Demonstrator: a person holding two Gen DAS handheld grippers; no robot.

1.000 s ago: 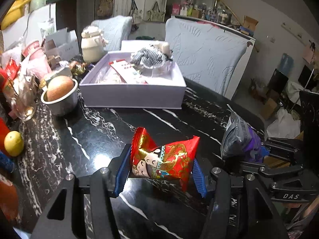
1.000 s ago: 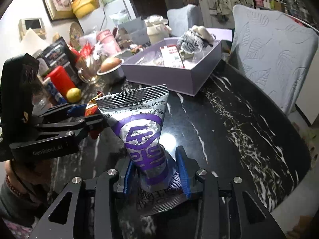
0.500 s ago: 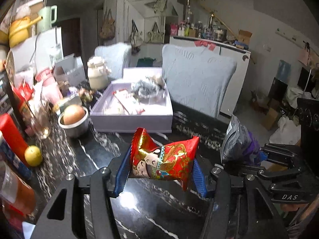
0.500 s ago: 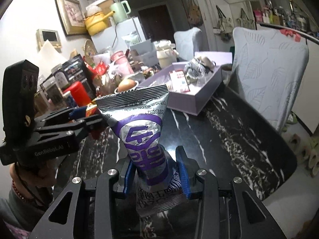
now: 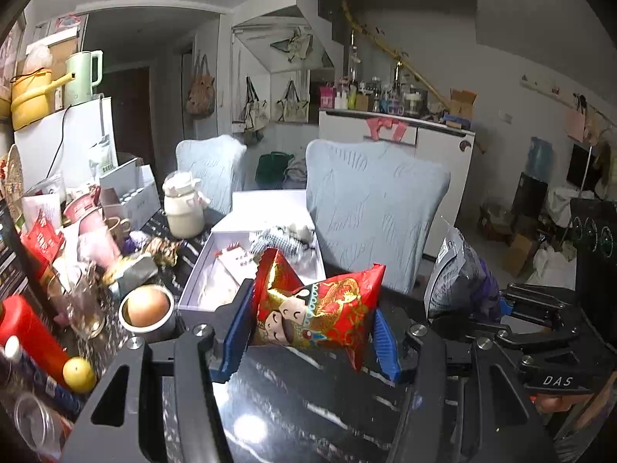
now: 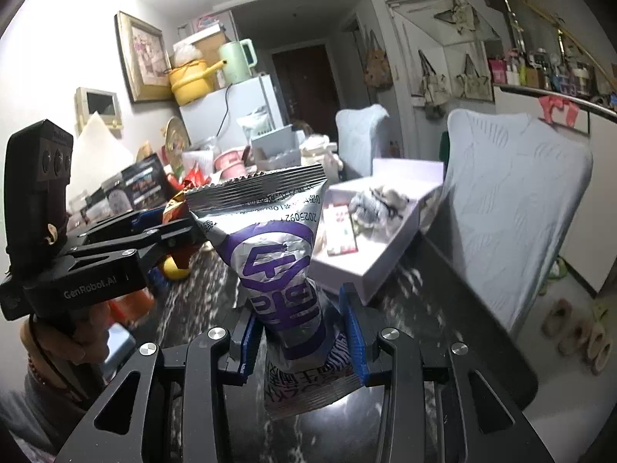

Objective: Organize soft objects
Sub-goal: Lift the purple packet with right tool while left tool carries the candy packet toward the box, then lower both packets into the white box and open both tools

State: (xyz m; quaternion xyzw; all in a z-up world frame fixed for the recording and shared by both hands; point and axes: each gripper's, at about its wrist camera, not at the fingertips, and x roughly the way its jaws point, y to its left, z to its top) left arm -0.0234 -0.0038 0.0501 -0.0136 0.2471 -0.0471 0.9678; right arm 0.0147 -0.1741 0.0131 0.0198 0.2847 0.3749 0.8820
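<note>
Left wrist view shows the left gripper (image 5: 312,332) clamping a glossy, puffy red snack packet (image 5: 316,308) above the black marble table (image 5: 293,405), while right wrist view shows the right gripper (image 6: 300,332) pinching a crinkled silver-purple foil pouch (image 6: 277,254) upright, near the lavender box (image 6: 385,247).

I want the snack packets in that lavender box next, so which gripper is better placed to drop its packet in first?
Left, probably. The left gripper holds the red packet almost directly in line with the lavender box, while the right gripper with the silver-purple packet sits farther to the side.
</note>
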